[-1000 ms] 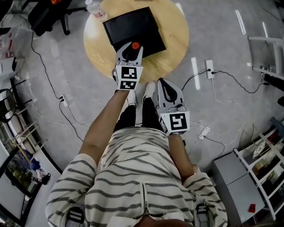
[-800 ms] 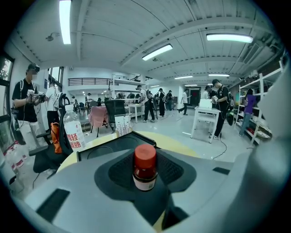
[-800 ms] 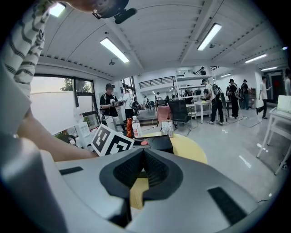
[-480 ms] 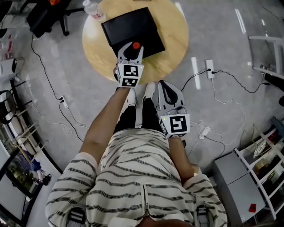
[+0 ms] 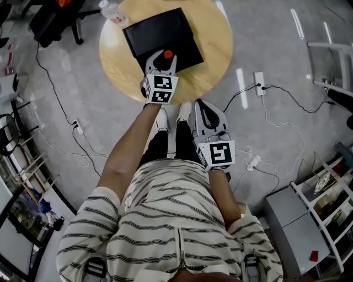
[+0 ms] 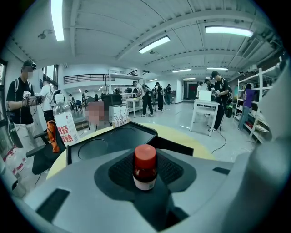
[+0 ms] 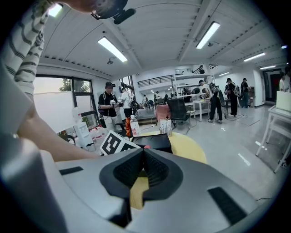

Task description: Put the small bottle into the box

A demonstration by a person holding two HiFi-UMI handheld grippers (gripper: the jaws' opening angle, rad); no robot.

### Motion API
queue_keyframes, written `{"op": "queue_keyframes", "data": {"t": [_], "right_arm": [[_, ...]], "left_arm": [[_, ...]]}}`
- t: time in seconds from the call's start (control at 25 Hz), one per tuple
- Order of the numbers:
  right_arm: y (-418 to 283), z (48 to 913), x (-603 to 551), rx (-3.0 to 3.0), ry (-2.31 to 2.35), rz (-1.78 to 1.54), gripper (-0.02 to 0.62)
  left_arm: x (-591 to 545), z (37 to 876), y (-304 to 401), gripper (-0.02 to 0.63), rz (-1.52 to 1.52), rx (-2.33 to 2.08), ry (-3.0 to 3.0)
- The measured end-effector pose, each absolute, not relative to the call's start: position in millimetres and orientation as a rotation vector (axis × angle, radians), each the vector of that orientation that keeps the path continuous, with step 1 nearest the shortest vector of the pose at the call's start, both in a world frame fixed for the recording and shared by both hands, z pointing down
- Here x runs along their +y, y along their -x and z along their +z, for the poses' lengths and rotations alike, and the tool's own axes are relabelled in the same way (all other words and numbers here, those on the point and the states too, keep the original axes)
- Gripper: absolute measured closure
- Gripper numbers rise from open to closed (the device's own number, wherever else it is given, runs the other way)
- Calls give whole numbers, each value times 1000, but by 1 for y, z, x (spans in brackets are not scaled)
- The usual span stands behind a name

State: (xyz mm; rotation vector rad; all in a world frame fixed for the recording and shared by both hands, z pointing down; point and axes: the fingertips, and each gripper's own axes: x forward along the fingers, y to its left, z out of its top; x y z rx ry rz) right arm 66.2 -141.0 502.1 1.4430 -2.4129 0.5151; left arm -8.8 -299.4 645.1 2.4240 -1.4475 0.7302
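Left gripper view, Jo: the small bottle (image 6: 145, 167) sits dead centre, brown glass with a fat red cap and a pale label band round its lower half. The left gripper (image 6: 146, 193) has its fingers clamped on it from both sides.

Got it, Max. Which way is it pointing?

Straight up. Cap on top, long axis vertical, no lean that I can see. Its base is sunk behind the dark finger pads (image 6: 175, 170), so the bottom is hidden, and the label print is too small to read.

And where is it? On the head view I only catch the red cap and a sliver of dark body between the fingers. That's right at the near edge of the black box (image 5: 162, 30) on the round wooden table (image 5: 215, 38).

Same here: the box lies just beyond the bottle, with a raised rim and a round recess showing in its top. Its near part is cut off by the gripper, so I can't tell whether the bottle is over the box or just short of it.

Right gripper (image 7: 142, 159), Max?

Fingers pressed together, nothing between them. Only a sliver of yellow table shows through the gap lower down. On the head view it hangs low over the floor by the person's legs, well apart from the table. A clear water bottle (image 5: 113, 11) stands at the table's far left edge, beside the box.
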Motion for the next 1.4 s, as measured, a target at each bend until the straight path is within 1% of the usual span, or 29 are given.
{"op": "queue_keyframes", "data": {"t": [1.04, 1.4], "right_arm": [[-70, 502, -142, -2406, -1451, 527, 583], [-70, 502, -134, -2414, -1454, 532, 583]], "left_arm": [[-301, 655, 4, 454, 769, -1431, -2376], [-295, 651, 4, 425, 751, -1428, -2361]]}}
